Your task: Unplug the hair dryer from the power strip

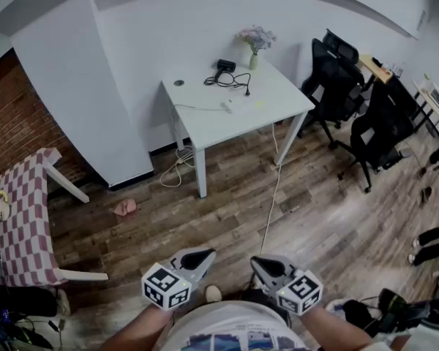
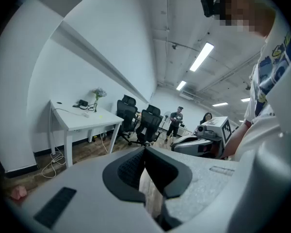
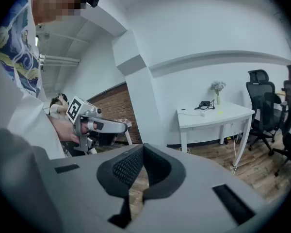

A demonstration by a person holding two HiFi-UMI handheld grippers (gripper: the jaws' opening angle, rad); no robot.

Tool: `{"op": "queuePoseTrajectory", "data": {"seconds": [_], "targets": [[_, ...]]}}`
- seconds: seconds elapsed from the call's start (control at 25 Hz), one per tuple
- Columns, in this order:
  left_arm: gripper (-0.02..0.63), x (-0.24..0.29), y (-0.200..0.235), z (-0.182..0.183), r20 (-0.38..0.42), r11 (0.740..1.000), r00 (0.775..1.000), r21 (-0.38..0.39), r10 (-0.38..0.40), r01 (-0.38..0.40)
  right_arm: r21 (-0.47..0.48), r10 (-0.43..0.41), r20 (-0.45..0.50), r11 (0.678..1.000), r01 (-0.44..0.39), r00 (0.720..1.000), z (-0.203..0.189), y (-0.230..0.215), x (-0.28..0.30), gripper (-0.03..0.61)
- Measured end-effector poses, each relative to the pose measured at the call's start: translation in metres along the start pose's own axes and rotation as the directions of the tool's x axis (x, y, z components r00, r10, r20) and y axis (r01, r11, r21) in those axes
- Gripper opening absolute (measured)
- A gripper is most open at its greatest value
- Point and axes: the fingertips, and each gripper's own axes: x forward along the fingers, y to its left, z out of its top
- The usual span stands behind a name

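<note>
Jaws of the left gripper (image 1: 203, 255) and the right gripper (image 1: 258, 262) are pressed together with nothing between them, both held low by the person's body. Well apart from them, the black hair dryer (image 1: 225, 65) lies at the far side of the white tabletop (image 1: 205, 119), its cord (image 1: 231, 82) beside it, near a vase of flowers (image 1: 254, 47).

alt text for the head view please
The left gripper and right gripper, jaws shut and empty, point across a wood floor toward a white table with a black hair dryer, power strip and flower vase. Black office chairs stand right of it.
</note>
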Motion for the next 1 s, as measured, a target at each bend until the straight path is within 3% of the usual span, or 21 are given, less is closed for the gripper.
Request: {"op": "queuePoseTrajectory", "data": {"seconds": [0.32, 0.6, 1.0], "targets": [[0.003, -0.003, 0.001, 0.002, 0.016, 1.0, 1.0, 0.025, -0.016, 0.015, -0.016, -0.006, -0.002, 1.0, 0.006, 1.0, 0.004, 0.002, 0.005, -0.003], [0.003, 0.018, -0.001, -0.004, -0.006, 0.999, 0.999, 0.001, -0.042, 0.042, 0.02, -0.028, 0.014, 0.999, 0.028, 1.0, 0.005, -0.016, -0.001, -0.003], [0.005, 0.1, 0.037, 0.022, -0.05, 1.0, 0.999, 0.02, 0.003, -0.002, 0.043, 0.027, 0.026, 0.999, -0.028, 0.999, 0.021, -0.105, 0.025, 0.022]]}}
